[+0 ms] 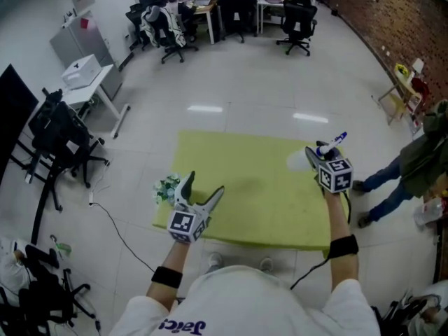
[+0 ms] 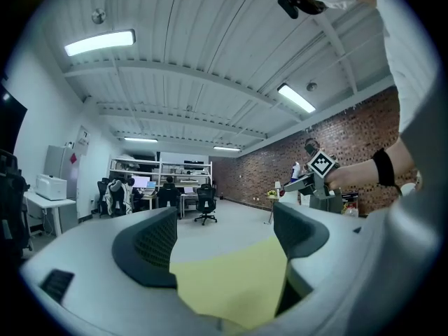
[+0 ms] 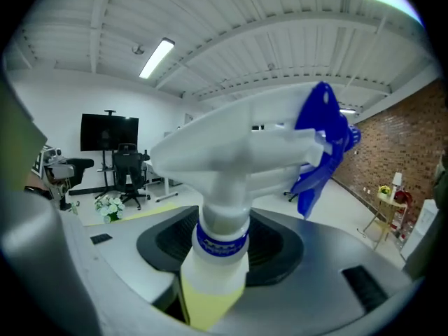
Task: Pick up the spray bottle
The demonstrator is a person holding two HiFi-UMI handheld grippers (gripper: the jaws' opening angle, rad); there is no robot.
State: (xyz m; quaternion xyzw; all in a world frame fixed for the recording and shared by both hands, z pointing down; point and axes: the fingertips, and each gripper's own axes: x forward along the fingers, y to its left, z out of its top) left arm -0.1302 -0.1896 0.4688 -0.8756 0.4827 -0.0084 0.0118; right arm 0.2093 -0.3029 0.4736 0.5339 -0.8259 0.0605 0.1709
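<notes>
Here both arms reach forward over the yellow surface (image 1: 252, 208), each wrist in a black band. The left forearm comes up from the lower left of the head view. It carries the left gripper (image 1: 204, 187) over the near left corner of the surface, just beside a small bunch of flowers (image 1: 166, 187). This gripper points roughly level. In the left gripper view its fingers (image 2: 150, 247) stand well apart with only the yellow surface showing between them, so it holds nothing.

The right arm stretches straighter and farther out along the right edge of the surface. The right gripper (image 1: 324, 157) sits near the far right corner with its marker cube facing the head camera, and its nose is tipped a little downward. Its fingers (image 3: 280, 250) are clamped on the bottle (image 3: 227, 187), gripping the white body just under the blue collar at the neck. The white spray head and blue trigger (image 3: 322, 145) rise in front of the camera.

In the head view the bottle's pale body sticks out to the left of the right gripper, and the trigger points away toward the upper right. From the left gripper view the right gripper and bottle appear held up clear of the surface, in front of a brick wall (image 2: 350, 138). The two grippers are well apart, one at each side of the surface.
</notes>
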